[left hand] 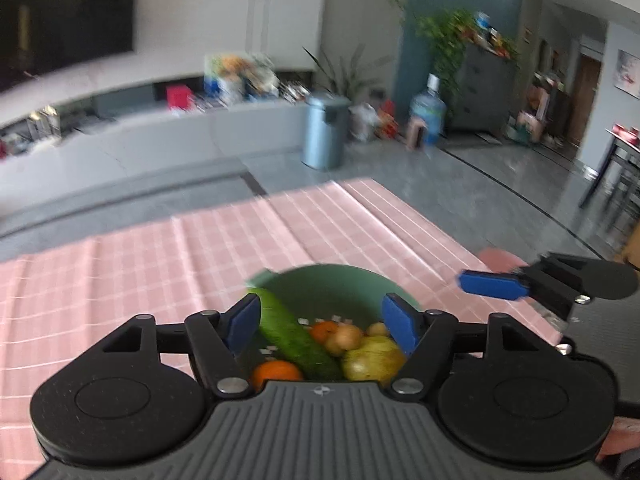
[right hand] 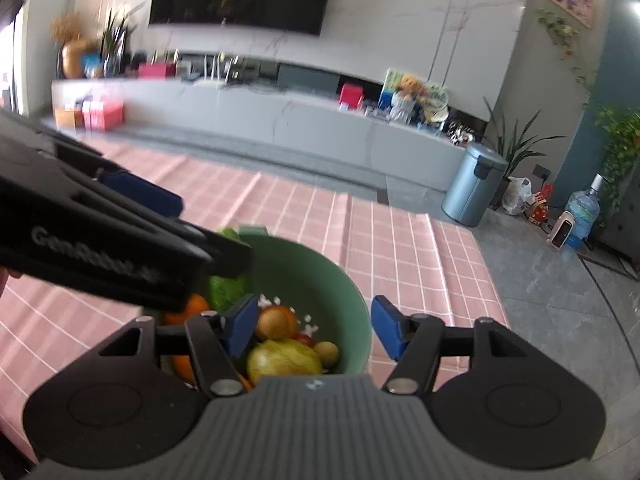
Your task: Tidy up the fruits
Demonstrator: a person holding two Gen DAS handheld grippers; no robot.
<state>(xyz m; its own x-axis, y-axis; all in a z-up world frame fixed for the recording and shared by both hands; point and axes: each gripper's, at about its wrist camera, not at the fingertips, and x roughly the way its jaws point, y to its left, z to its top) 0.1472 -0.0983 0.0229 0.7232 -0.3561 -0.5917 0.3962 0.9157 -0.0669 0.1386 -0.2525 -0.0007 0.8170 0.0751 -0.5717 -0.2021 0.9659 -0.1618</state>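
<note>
Both grippers hang over the near part of the table, and both are empty. Between the blue pads of the left gripper (left hand: 320, 322) nothing is held; its jaws stand wide apart. The right gripper (right hand: 310, 326) also has its jaws apart, a little less wide, with no fruit between them.

Below and just in front of both lies the green bowl (left hand: 332, 280), which stands on the pink checked tablecloth (left hand: 160, 248). Seen from the left wrist, the bowl is centred under the jaws. Seen from the right wrist, it lies a little to the left, and its right rim passes between the 2 pads. So the left hand seems to me the better placed over the bowl's contents.

Inside the bowl I see a cucumber (left hand: 298, 338), whose long axis runs from far left to near right, its far end leaning on the left rim. Beside it are 2 oranges, the near orange (left hand: 276, 372) and a far orange (left hand: 325, 330), a large yellow-green fruit (left hand: 374, 358), and some small round yellowish fruits (left hand: 348, 337). What kind these are I cannot tell, because the picture is blurred.

No fruit shows on the cloth outside the bowl, so I judge the collecting is nearly or fully done.
</note>
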